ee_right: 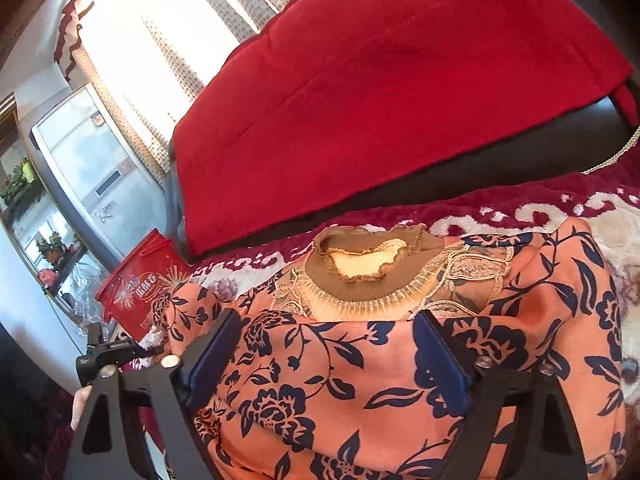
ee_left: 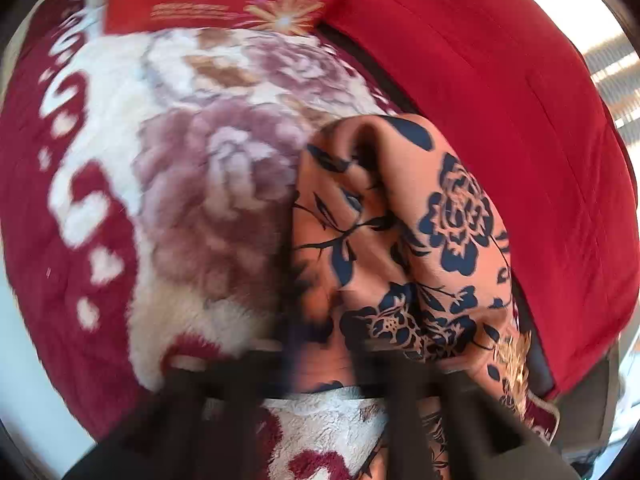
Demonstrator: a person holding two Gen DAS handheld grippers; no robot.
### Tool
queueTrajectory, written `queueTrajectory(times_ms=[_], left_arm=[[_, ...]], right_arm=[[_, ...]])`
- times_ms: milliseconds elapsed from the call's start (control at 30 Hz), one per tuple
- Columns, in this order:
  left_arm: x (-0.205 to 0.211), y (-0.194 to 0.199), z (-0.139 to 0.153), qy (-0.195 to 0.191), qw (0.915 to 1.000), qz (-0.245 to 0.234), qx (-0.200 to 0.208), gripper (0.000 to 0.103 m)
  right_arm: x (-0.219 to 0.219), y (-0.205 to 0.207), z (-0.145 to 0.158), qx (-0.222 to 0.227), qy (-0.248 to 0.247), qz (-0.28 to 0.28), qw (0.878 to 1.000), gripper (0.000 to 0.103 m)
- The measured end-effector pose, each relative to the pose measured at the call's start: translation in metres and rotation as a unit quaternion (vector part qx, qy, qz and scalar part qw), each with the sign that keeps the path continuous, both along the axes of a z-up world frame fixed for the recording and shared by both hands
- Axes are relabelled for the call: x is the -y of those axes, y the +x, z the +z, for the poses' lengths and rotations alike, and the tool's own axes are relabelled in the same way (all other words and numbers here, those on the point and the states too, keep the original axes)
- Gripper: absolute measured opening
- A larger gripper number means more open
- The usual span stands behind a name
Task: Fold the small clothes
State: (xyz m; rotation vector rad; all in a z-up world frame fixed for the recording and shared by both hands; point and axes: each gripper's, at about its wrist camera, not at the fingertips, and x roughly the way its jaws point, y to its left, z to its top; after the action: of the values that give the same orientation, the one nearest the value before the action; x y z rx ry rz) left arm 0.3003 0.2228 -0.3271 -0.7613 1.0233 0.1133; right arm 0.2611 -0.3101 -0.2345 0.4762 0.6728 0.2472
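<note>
Garment: orange top (ee_right: 340, 380) with navy floral print and brown ribbed collar (ee_right: 360, 276), lying on the plush floral blanket (ee_left: 180, 168) that covers the couch seat. Collar end pointed toward the red back cushion (ee_right: 380, 92); body already appeared doubled, one layer lying over the chest just below the collar.

Left gripper (ee_left: 320, 364): jaws closed, with a bunched fold of the orange fabric gathered at them and rising in a ridge ahead of the camera. Left view was motion-blurred, so the exact bite depth could not be read.

Right gripper (ee_right: 328, 360): jaws spread wide, straddling the folded layer just below the collar. Pads stood apart from the cloth on both sides; nothing gripped.

Risks, as judged:
- Left hold looked like a thin pinch of slippery fabric; a quick pull could slip it free and drop the fold crooked.
- Plush blanket pile may drag on the underside, so the lower layer could shift with the upper and undo the alignment.
- If the right jaws closed where they stood, they could catch both layers and wrinkle the chest panel.

Surroundings: red printed box (ee_right: 140, 284) off the far left corner of the blanket; curtained window (ee_right: 160, 20) behind the couch.
</note>
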Motion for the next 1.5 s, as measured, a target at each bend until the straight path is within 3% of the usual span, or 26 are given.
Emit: queueTrajectory(times_ms=[67, 167, 267, 300, 367, 467, 600, 667, 700, 733, 800, 867, 933, 1000, 1067, 1233, 1367, 1400, 1433, 1467, 1500], left_arm=[[0.0, 0.001, 0.017, 0.021, 0.9996, -0.011, 0.018, 0.005], [0.009, 0.002, 0.082, 0.095, 0.9924, -0.033, 0.072, 0.005], [0.03, 0.008, 0.156, 0.135, 0.9796, -0.075, 0.129, 0.004], [0.041, 0.009, 0.181, 0.143, 0.974, -0.093, 0.149, 0.004], [0.081, 0.005, 0.243, 0.163, 0.9544, -0.155, 0.196, 0.004], [0.146, 0.008, 0.298, 0.167, 0.9292, -0.243, 0.222, 0.004], [0.205, -0.001, 0.326, 0.205, 0.902, -0.303, 0.229, 0.004], [0.201, -0.003, 0.313, 0.223, 0.9061, -0.285, 0.218, 0.007], [0.198, -0.007, 0.309, 0.231, 0.9091, -0.277, 0.209, 0.021], [0.184, -0.01, 0.293, 0.24, 0.9168, -0.258, 0.187, 0.049], [0.15, -0.014, 0.26, 0.255, 0.933, -0.206, 0.149, 0.073], [0.095, -0.02, 0.211, 0.271, 0.9478, -0.14, 0.093, 0.073], [0.042, -0.025, 0.165, 0.255, 0.962, -0.084, 0.047, 0.073], [-0.004, -0.035, 0.121, 0.216, 0.9759, -0.026, 0.008, 0.073], [-0.046, -0.049, 0.071, 0.151, 0.9878, 0.026, -0.028, 0.073], [-0.081, -0.055, 0.012, 0.038, 0.9939, 0.103, 0.004, 0.072], [-0.071, -0.047, 0.003, 0.024, 0.9933, 0.108, 0.032, 0.068], [-0.068, -0.045, 0.007, 0.032, 0.9935, 0.102, 0.038, 0.062], [-0.063, -0.04, 0.008, 0.038, 0.9949, 0.08, 0.049, 0.043], [-0.061, -0.032, 0.004, 0.037, 0.9957, 0.069, 0.05, 0.03], [-0.059, -0.024, 0.004, 0.029, 0.9969, 0.055, 0.049, 0.007]], right_arm=[[0.004, 0.0, -0.001, -0.003, 0.004, -0.004, 1.0, 0.075], [0.014, -0.002, 0.001, 0.001, 0.008, -0.023, 1.0, 0.075], [0.022, -0.005, 0.006, 0.011, 0.013, -0.04, 0.999, 0.075], [0.025, -0.007, 0.009, 0.016, 0.013, -0.047, 0.999, 0.075], [0.032, -0.009, 0.013, 0.023, 0.014, -0.062, 0.998, 0.075], [0.048, -0.012, 0.018, 0.03, 0.024, -0.086, 0.996, 0.075], [0.07, -0.017, 0.02, 0.029, 0.052, -0.105, 0.993, 0.075], [0.078, -0.018, 0.018, 0.018, 0.059, -0.104, 0.993, 0.075], [0.081, -0.017, 0.016, 0.01, 0.064, -0.099, 0.993, 0.075], [0.083, -0.016, 0.015, 0.002, 0.069, -0.095, 0.993, 0.075], [0.087, -0.015, 0.011, -0.007, 0.084, -0.095, 0.992, 0.075], [0.091, -0.015, 0.01, -0.012, 0.094, -0.099, 0.991, 0.076], [0.089, -0.016, 0.01, -0.016, 0.093, -0.098, 0.991, 0.076], [0.085, -0.017, 0.01, -0.015, 0.083, -0.095, 0.992, 0.076], [0.079, -0.017, 0.01, -0.016, 0.073, -0.095, 0.993, 0.076], [0.064, -0.011, 0.003, -0.022, 0.064, -0.094, 0.993, 0.076], [0.049, -0.002, -0.003, -0.032, 0.048, -0.084, 0.995, 0.076], [0.045, 0.001, -0.004, -0.033, 0.042, -0.081, 0.995, 0.076], [0.042, 0.003, -0.005, -0.033, 0.036, -0.078, 0.996, 0.076], [0.039, 0.005, -0.006, -0.033, 0.032, -0.075, 0.996, 0.076], [0.037, 0.007, -0.007, -0.034, 0.03, -0.072, 0.996, 0.076]])
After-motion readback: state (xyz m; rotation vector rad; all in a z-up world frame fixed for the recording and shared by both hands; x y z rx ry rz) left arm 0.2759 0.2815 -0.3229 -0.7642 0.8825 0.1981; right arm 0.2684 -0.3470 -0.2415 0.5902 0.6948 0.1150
